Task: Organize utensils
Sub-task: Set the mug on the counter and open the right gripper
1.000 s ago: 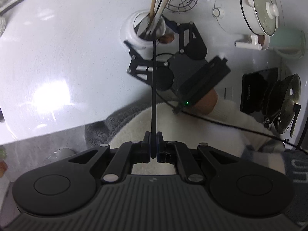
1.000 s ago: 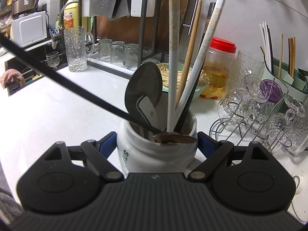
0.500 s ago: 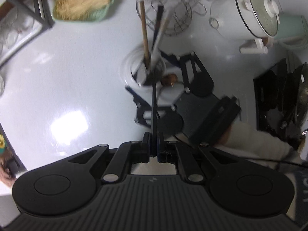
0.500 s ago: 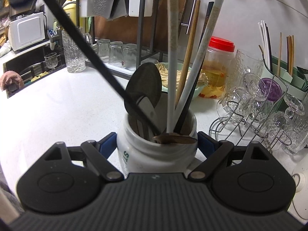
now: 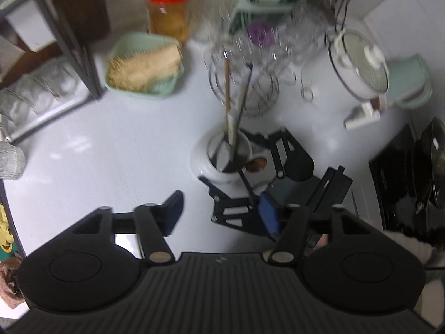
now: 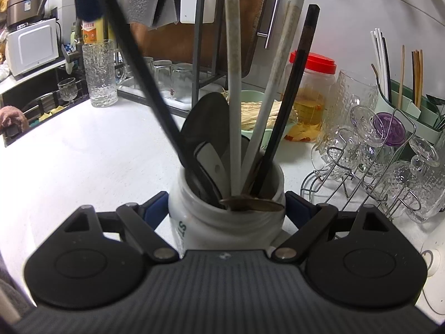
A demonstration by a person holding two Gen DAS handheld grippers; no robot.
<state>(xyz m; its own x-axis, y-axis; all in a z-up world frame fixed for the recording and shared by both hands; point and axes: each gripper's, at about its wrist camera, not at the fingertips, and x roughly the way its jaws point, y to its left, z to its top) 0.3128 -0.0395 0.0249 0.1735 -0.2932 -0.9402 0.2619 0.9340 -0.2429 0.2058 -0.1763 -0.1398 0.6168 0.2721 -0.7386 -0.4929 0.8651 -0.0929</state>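
Inside white jar (image 6: 222,222): five handles; right gripper (image 6: 225,208) fingers clamp jar; left gripper (image 5: 222,214) fingers just spread, empty.

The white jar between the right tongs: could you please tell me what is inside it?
The jar holds long handles, a dark ladle and a brown spoon across the rim. Their lower ends are hidden.

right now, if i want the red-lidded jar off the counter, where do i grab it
Grip the red-lidded jar across its upright body just below the lid, coming level from the open counter side; the glass rack crowds its right.
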